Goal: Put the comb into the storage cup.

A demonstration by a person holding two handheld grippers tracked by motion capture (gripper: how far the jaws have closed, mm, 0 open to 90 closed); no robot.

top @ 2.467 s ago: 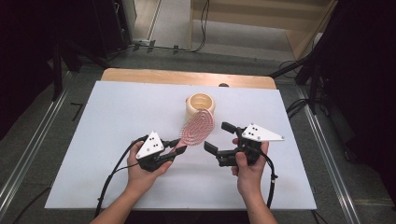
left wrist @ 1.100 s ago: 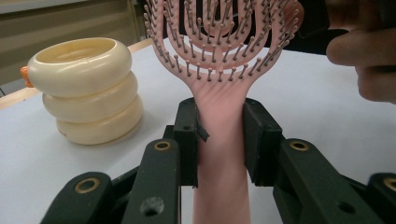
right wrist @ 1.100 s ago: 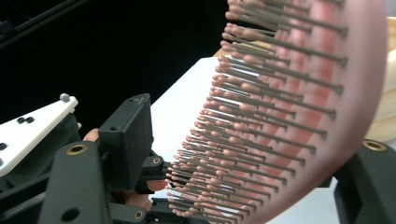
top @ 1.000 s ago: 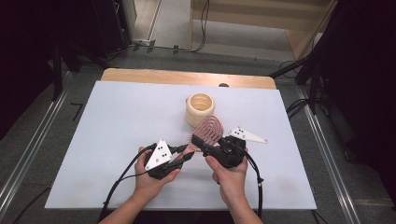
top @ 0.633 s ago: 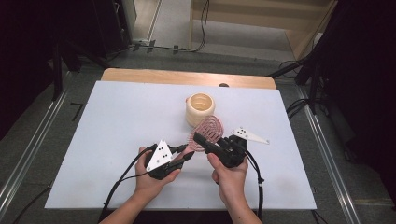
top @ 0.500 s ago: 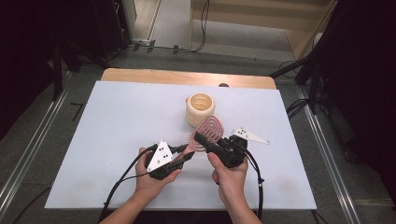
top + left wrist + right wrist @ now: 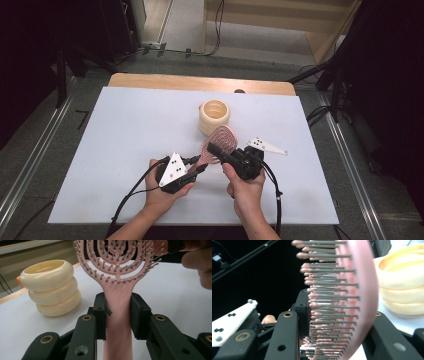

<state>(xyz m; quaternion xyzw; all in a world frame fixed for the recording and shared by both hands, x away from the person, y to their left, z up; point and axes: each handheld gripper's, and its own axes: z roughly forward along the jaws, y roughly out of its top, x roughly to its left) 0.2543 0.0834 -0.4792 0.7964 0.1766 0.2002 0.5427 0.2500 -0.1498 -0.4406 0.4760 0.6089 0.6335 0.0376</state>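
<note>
Since the earlier frame the right gripper (image 7: 214, 150) is closing around the pink hairbrush (image 7: 117, 267) head, its jaws apart astride the bristles, while the left gripper (image 7: 117, 312) is clamping the handle, so squeezing is risking bent bristles.

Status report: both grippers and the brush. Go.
Left hand-held gripper shut on brush handle. Right hand-held gripper straddles the brush head, bristles between its jaws; grip unclear. Cream ring holder stands just beyond, apart from brush.
</note>
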